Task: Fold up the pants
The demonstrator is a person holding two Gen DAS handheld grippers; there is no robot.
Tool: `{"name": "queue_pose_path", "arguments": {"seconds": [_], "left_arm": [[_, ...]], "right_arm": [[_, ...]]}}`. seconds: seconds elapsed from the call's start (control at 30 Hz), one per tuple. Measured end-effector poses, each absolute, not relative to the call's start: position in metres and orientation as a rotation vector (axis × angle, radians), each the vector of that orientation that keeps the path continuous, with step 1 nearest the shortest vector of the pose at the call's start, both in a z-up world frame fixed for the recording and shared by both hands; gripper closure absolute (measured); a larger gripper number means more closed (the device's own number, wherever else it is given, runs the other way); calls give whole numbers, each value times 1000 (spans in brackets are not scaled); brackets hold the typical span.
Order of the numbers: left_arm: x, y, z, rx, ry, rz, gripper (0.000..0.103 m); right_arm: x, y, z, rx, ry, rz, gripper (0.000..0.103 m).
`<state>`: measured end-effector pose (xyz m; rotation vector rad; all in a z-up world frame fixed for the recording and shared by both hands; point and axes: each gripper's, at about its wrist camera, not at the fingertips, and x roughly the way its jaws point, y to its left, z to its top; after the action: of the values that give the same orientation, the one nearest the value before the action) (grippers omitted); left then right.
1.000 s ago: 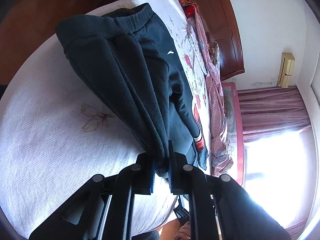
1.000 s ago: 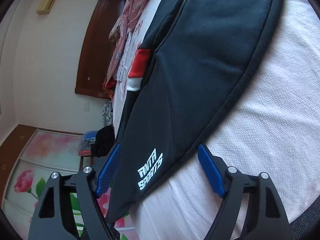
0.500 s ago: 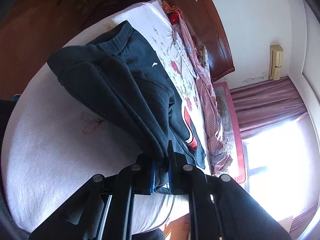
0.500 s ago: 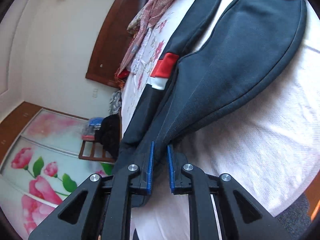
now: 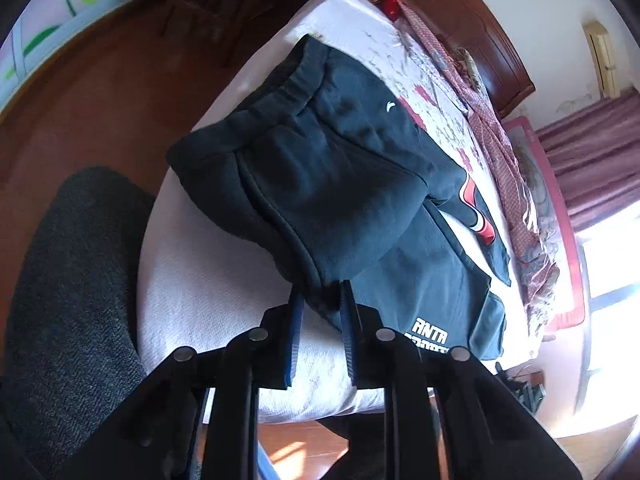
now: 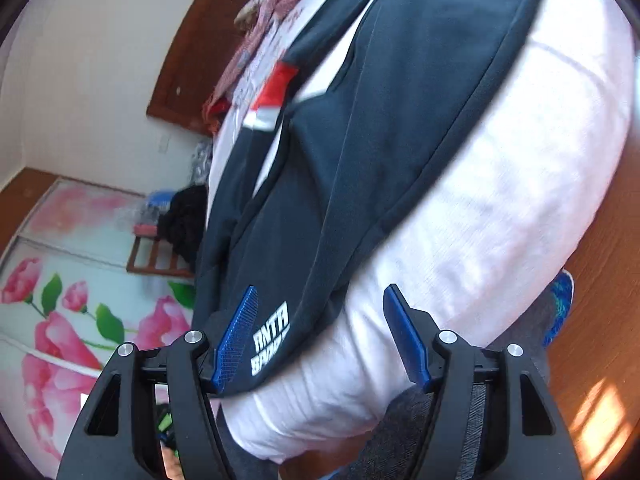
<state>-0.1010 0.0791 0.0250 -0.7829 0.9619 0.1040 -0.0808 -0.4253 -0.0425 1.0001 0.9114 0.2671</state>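
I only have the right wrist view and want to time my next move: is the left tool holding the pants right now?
Observer: Yes. The left tool is closed on a bunched fold of the pants.
Operator: Where does the waistband lie?
Observer: The waistband is at the far end from that tool, near the edge of the bed that borders the wooden floor.
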Motion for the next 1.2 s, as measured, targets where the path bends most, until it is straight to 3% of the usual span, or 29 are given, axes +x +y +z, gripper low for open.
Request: {"name": "queue_pose_path", "arguments": {"seconds": [0.03,0.07,0.1,0.27,0.6,0.67,0.7,0.87,0.97,1.2], "left_arm": [[-103,72,36,-729,933,95,54],[-105,68,46,-681,898,92,32],[-106,64,54,-631,858,92,22],[-106,32,84,-449,757,-8,7],[-101,20,80,-450,847,-7,7],[-98,17,77,-450,860,-6,7],[-98,16,76,-447,863,-7,7],[-93,13,73,-434,868,4,7],[-93,16,73,-447,865,24,7],[-92,23,66,-465,897,38,7]], "right_arm": [[-83,-448,-37,1024,858,199,38],[-81,-469,-34,1034,826,122,38],[-78,-490,-31,1036,799,58,38],[-50,-565,-26,977,743,-199,38],[15,-586,-37,853,827,-334,40],[22,-579,-34,777,837,-363,60],[27,-575,-33,729,861,-358,90],[31,-550,13,467,801,-314,92],[11,-564,39,472,697,-333,92],[-6,-592,-23,548,778,-400,91]]}}
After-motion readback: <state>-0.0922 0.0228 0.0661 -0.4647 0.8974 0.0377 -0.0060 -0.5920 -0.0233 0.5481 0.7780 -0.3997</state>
